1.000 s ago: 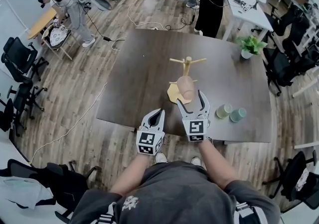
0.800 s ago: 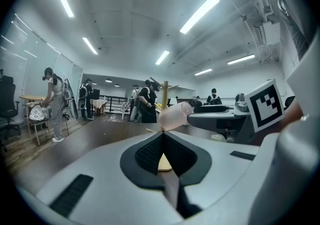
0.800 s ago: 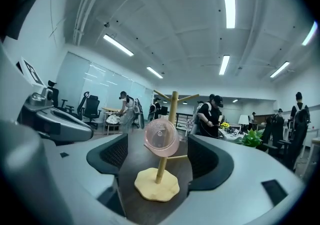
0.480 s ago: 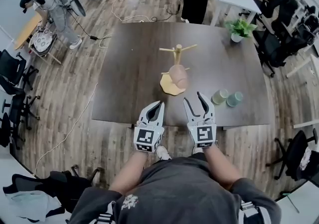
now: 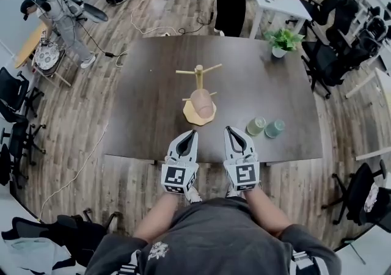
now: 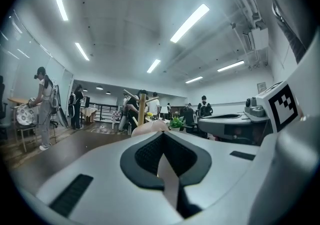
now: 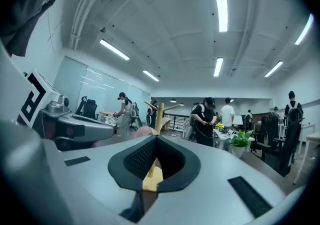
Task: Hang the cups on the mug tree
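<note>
The pink cup (image 5: pixel 202 103) hangs on the mug tree (image 5: pixel 198 74), while the pale green cup (image 5: pixel 256 126) and the teal cup (image 5: pixel 275 128) wait on the bench (image 5: pixel 140 84); my left gripper (image 5: pixel 190 135) has its fingers together and empty, and my right gripper (image 5: pixel 231 132) has just closed its fingers on nothing.

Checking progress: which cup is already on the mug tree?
The pink cup, hanging low on the mug tree. The pale green cup and the teal cup stand on the table.

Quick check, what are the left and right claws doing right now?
Left claw: closed, holding nothing.
Right claw: closed, jaws just shut, nothing between them.
</note>
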The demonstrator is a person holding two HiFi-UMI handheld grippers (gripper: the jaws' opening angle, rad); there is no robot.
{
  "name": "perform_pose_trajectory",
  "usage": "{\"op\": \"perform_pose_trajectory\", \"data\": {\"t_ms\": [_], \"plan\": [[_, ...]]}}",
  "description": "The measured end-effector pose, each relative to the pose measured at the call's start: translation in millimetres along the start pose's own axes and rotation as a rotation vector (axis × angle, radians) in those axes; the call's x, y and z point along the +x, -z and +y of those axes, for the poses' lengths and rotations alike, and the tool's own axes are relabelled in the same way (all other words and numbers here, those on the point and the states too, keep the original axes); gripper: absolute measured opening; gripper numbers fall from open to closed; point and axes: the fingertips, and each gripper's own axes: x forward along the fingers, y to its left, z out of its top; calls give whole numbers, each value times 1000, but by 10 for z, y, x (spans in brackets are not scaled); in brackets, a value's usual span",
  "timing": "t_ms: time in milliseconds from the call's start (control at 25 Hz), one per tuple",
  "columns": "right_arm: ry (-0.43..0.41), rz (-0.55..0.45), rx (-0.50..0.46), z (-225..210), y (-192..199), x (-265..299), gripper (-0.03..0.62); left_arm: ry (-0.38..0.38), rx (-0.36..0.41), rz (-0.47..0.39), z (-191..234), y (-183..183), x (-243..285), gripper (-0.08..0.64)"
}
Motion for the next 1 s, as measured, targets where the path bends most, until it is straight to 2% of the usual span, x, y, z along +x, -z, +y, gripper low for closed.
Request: {"op": "perform_pose_trajectory", "data": {"t_ms": [80,280,680,840,1000], "plan": [[-9,-3,-4,-85,13,-61,25,12,0,-3,-139,0,64,6],[-5,-2,0,-294,86,-176,25,3,-66,-5,-294,56,192,6],[14,-2,14,-584,210,-322,25,20,-9,23,-557,63,324,6],[24,7,24,-688,309,-389,25,13,19,-3,-633,30,375,6],[40,14,34,-835,401,-460,25,24,15,-6,-726,46,465,6]]}}
